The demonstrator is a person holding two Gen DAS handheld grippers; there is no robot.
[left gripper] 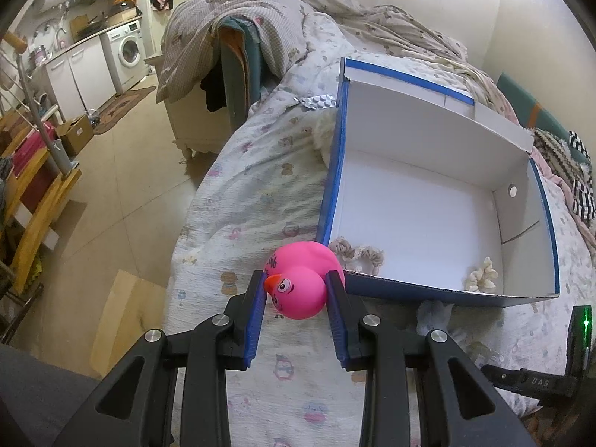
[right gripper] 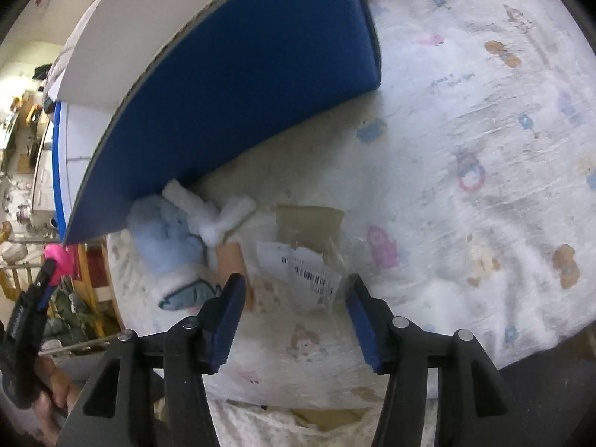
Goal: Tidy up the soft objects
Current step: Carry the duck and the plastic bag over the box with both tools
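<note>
My left gripper point(left gripper: 298, 285) is shut on a pink rubber duck point(left gripper: 300, 283), just above the bedspread by the near left corner of a blue box with a white inside point(left gripper: 409, 201). Two cream scrunchies point(left gripper: 359, 255) point(left gripper: 482, 279) lie in the box. The duck also shows in the right wrist view point(right gripper: 57, 260). My right gripper point(right gripper: 296, 288) is open and empty, above a clear packet with a barcode label point(right gripper: 309, 257). A light blue plush toy point(right gripper: 173, 238) with white limbs lies against the box's blue wall point(right gripper: 242, 85).
The box sits on a bed with a printed quilt point(left gripper: 253, 201). A pill blister pack point(left gripper: 320, 102) and a white fluffy item point(left gripper: 324, 134) lie left of the box. Crumpled blankets point(left gripper: 391, 18) are at the far end. The floor point(left gripper: 123, 193) drops off left.
</note>
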